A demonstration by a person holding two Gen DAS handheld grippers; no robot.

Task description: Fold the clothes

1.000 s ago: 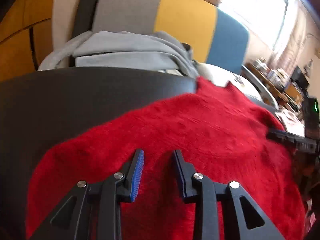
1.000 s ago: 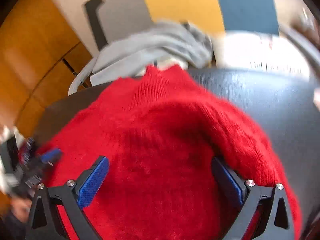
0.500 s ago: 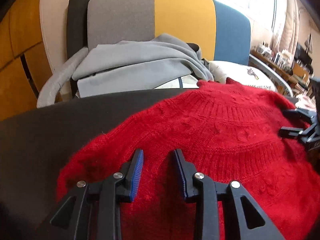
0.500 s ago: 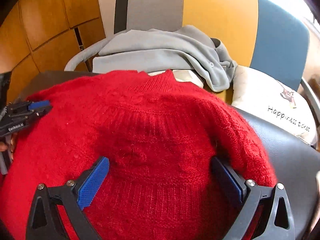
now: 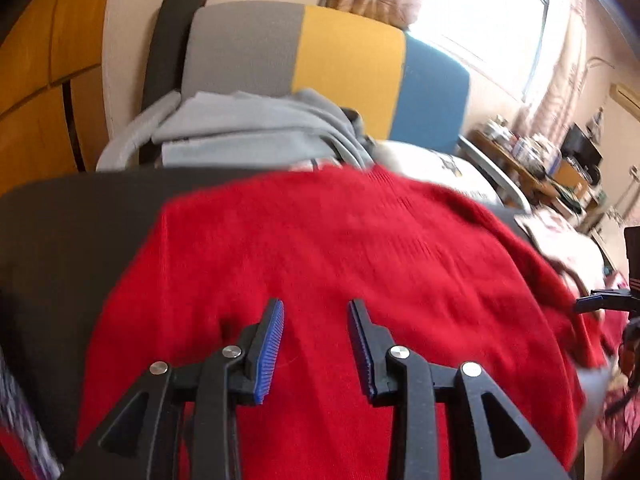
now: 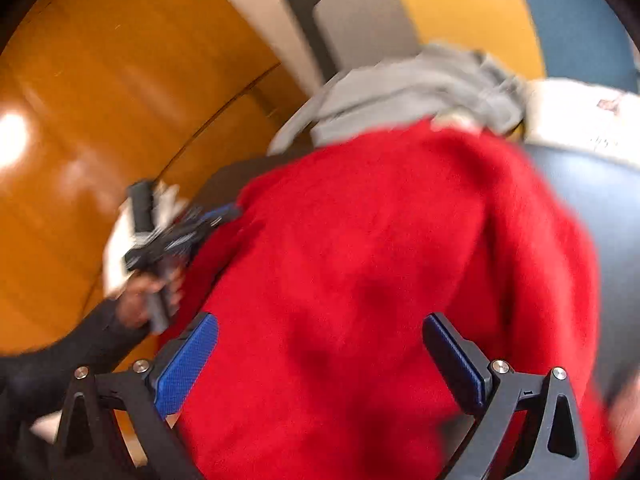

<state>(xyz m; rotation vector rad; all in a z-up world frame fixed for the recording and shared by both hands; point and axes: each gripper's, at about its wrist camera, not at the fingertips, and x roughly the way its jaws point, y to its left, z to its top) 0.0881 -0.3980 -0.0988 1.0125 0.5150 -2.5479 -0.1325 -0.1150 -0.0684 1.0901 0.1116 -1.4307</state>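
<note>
Behind the work surface stands a chair back [image 5: 340, 56] in grey, yellow and blue panels, with a grey garment [image 5: 256, 128] heaped on its seat, orange wood panelling on the far left and a bright window on the far right. Nearer lies a dark padded surface [image 5: 72, 216], and spread across it is the red sweater [image 5: 340, 248], its far edge reaching toward the grey garment. The left gripper [image 5: 316, 320] hangs over the sweater's near part with its blue-padded jaws parted and nothing pinched between them; only red knit shows in the gap beneath. The right gripper [image 6: 320, 344] is spread wide over the sweater's near right part, also released, with red fabric bulging up between its jaws but no pad visibly pressing on it. In the right wrist view a hand in a dark sleeve [image 6: 140, 304] holds the left tool at the sweater's left edge. Judging by this, the sweater is being laid out or smoothed between folds, and neither tool has a grip. The next move likely calls for picking an edge or a sleeve, closing on it and carrying it across the body. Compared with a second ago, both views are now blurred, the ribbed collar seen half a second ago no longer shows clearly, and the right view has swung left toward the panelling.
</note>
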